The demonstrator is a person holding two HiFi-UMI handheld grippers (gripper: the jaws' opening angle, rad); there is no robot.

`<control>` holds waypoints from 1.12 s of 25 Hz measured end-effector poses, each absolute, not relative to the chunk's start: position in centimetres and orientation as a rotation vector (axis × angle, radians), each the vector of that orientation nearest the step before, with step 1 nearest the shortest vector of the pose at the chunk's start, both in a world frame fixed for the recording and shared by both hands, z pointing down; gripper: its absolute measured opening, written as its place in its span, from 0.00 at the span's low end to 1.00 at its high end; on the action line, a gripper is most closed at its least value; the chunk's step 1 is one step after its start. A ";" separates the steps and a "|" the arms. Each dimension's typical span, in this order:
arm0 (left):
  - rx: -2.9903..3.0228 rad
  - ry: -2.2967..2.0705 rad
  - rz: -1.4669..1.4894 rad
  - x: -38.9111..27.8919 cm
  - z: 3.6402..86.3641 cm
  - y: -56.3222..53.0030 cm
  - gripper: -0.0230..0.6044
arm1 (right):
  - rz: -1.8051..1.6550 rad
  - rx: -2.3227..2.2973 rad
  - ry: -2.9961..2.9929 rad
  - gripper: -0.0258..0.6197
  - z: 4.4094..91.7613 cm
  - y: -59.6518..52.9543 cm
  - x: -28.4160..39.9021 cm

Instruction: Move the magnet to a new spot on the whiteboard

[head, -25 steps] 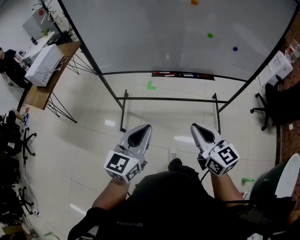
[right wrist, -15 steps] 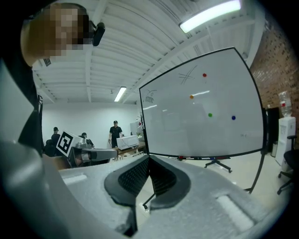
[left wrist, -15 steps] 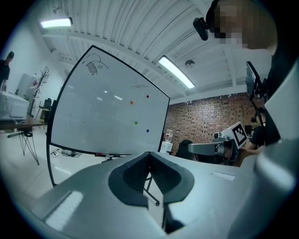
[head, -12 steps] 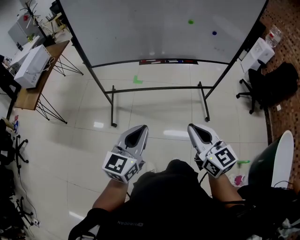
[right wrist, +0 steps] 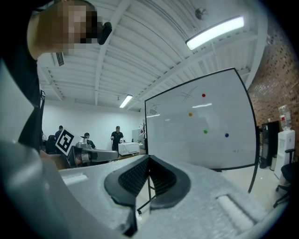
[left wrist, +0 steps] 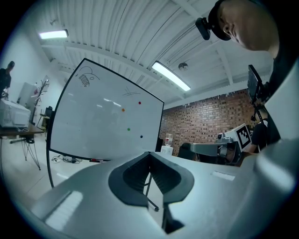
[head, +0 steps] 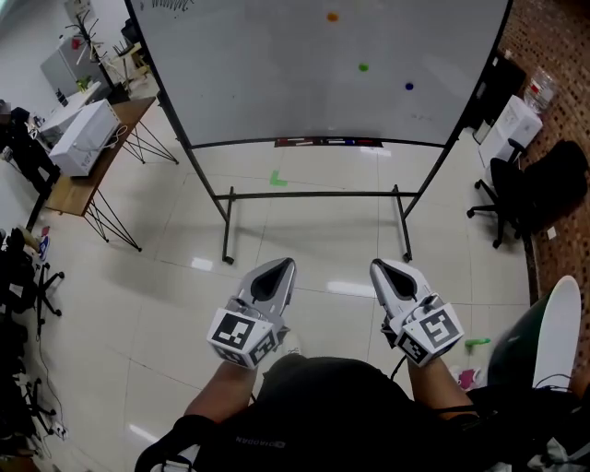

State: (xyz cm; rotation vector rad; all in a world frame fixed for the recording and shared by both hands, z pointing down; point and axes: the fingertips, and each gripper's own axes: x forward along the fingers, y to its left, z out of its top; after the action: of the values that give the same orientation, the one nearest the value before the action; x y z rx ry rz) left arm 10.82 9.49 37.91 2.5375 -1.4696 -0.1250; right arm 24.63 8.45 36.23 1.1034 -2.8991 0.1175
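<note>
Tiled floor [head: 157, 304] filled most of the head view. The whiteboard [head: 249, 74] stood on a black stand [head: 313, 194] at the far side of it, well apart from both tools. A wooden table [head: 92, 180] carrying a white box [head: 85, 136] stood off the board's left edge. A black office chair [head: 516, 184] stood off its right edge.

The left gripper [head: 277, 268] and the right gripper [head: 388, 270] were held side by side in front of the person, both pointing level towards the board. Left gripper: jaws clenched tip to tip, with nothing between them. Right gripper: jaws likewise pressed together and empty. Neither tool touched the board or any magnet.

A narrow tray [head: 327, 142] ran along the middle of the board's bottom edge. A small scribble [left wrist: 85, 80] sat near the board's upper left corner.

Four magnets were on the right half of the board, all apart from one another:
- red magnet [right wrist: 203, 95]: uppermost, seen only in the gripper views.
- orange magnet [head: 332, 16]: below the red one and slightly left.
- green magnet [head: 363, 66]: lower, to the right of the orange one.
- blue magnet [head: 408, 86]: lowest, nearest the right edge.

Which of these was the task's magnet could not be told.
</note>
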 end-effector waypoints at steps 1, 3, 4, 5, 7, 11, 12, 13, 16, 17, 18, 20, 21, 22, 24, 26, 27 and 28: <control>2.541 -1.470 -0.121 11.8 37.7 10.0 0.06 | 0.108 1.094 -2.909 0.04 36.0 9.0 25.4; 2.543 -1.476 -0.119 13.8 37.4 10.7 0.06 | 0.100 1.069 -2.923 0.04 36.0 10.0 27.0; 2.542 -1.480 -0.122 14.7 37.3 11.1 0.06 | 0.100 1.056 -2.928 0.04 36.1 10.5 27.8; 2.542 -1.484 -0.124 15.7 37.2 11.7 0.06 | 0.099 1.044 -2.933 0.04 36.1 11.0 28.6; 2.541 -1.492 -0.109 17.4 37.3 12.9 0.06 | 0.098 1.023 -2.944 0.04 36.3 11.9 30.1; 2.511 -1.532 -0.059 19.7 38.0 14.9 0.06 | 0.131 0.976 -2.970 0.04 37.0 13.2 32.4; 2.504 -1.540 -0.047 20.0 38.1 15.2 0.06 | 0.138 0.963 -2.976 0.04 37.3 13.4 32.6; 2.500 -1.544 -0.034 20.3 38.3 15.5 0.06 | 0.144 0.952 -2.980 0.04 37.5 13.4 32.8; 2.491 -1.535 -0.012 20.6 38.9 16.5 0.06 | 0.188 0.954 -2.999 0.04 37.8 13.8 32.9; 2.491 -1.532 -0.014 20.7 38.9 16.7 0.06 | 0.204 0.963 -3.008 0.04 37.7 13.9 33.1; 2.494 -1.532 -0.018 20.7 38.8 16.7 0.06 | 0.208 0.969 -3.014 0.04 37.5 13.9 33.3; 2.505 -1.537 -0.033 20.7 38.4 16.2 0.06 | 0.178 0.968 -3.009 0.04 37.2 13.9 33.4; 2.512 -1.536 -0.042 20.6 38.1 16.1 0.06 | 0.156 0.964 -3.004 0.04 37.1 13.9 33.2; 2.521 -1.532 -0.048 20.4 37.8 16.0 0.06 | 0.142 0.961 -3.000 0.04 37.0 13.9 32.9; 2.542 -1.518 -0.048 19.9 37.1 16.0 0.06 | 0.144 0.962 -2.999 0.04 36.9 14.0 32.0; 2.555 -1.510 -0.044 18.8 36.5 16.3 0.06 | 0.160 0.967 -3.008 0.04 36.7 14.2 30.7; 2.557 -1.511 -0.045 18.1 36.3 16.4 0.06 | 0.164 0.968 -3.013 0.04 36.6 14.3 30.1; 2.559 -1.515 -0.047 17.4 36.2 16.4 0.06 | 0.164 0.970 -3.015 0.04 36.7 14.4 29.5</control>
State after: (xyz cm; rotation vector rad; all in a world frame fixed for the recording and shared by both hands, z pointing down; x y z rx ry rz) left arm 17.38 16.42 36.23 2.5589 -1.5145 -0.0469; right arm 29.49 14.36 36.67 0.9698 -3.0148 0.1635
